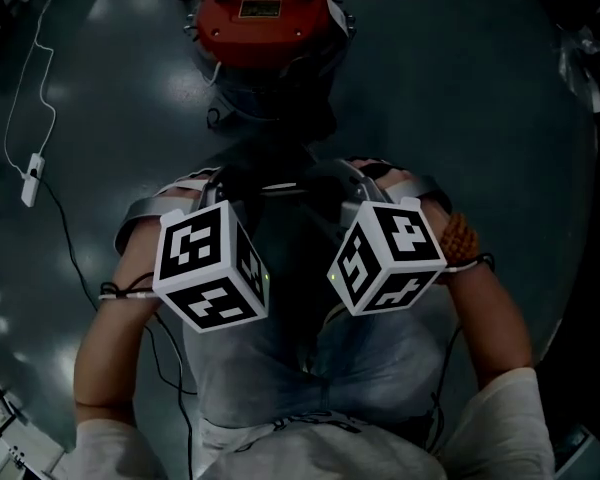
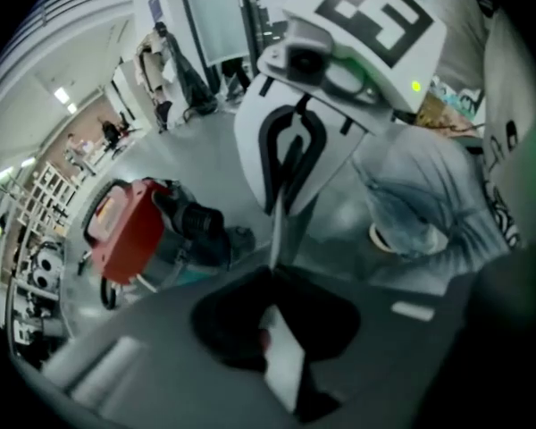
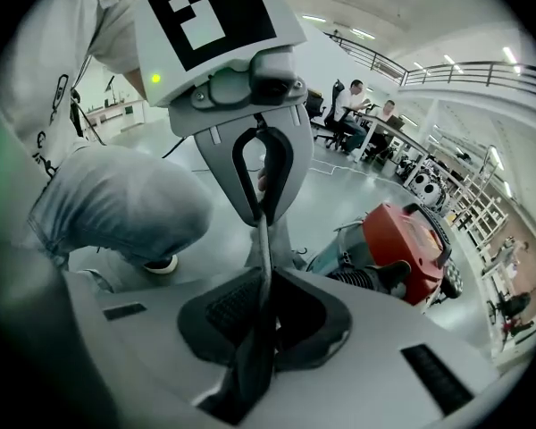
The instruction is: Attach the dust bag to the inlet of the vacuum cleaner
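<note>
The red vacuum cleaner [image 1: 262, 8] lies on the grey floor ahead of me; its black hose end shows in the left gripper view [image 2: 129, 231] and the right gripper view [image 3: 402, 248]. The dust bag [image 1: 280, 183] is a thin dark sheet stretched between both grippers above the floor. Seen edge-on, the bag [image 2: 275, 231] runs from my left gripper [image 2: 272, 284] up into the other gripper's jaws. My right gripper [image 3: 266, 280] is shut on the same bag [image 3: 263, 239]. In the head view the left gripper [image 1: 220, 183] and the right gripper [image 1: 350, 178] face each other.
A white cable with a small adapter [image 1: 32, 178] trails over the floor at the left. My jeans-clad knee [image 3: 116, 208] is close beside the grippers. People sit at desks [image 3: 366, 105] far back, and shelving [image 3: 482, 204] stands beyond the vacuum.
</note>
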